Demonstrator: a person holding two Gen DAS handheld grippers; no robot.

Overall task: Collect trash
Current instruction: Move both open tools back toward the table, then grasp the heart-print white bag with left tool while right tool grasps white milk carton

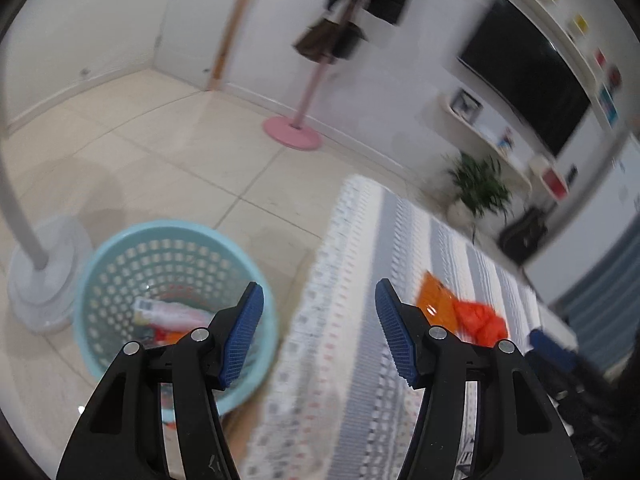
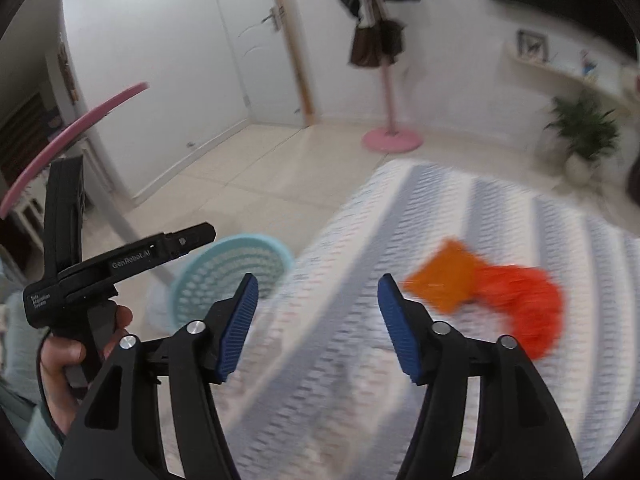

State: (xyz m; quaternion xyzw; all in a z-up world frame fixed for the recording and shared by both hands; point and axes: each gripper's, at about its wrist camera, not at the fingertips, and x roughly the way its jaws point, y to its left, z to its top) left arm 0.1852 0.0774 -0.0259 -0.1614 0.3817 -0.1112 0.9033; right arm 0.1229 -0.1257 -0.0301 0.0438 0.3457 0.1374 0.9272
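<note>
Both claws, left claw point(image 1: 319, 332) and right claw point(image 2: 318, 326), are released (nothing held), orange wrappers point(image 2: 492, 292) lying on the striped desk point(image 2: 340, 380) right of the blue basket point(image 1: 120, 248).

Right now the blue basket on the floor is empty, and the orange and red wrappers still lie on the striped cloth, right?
Not quite: the blue basket is not empty. The left wrist view looks down into it and shows wrappers already at the bottom. The rest holds: the orange wrapper and the red wrapper lie on the striped cloth.
</note>
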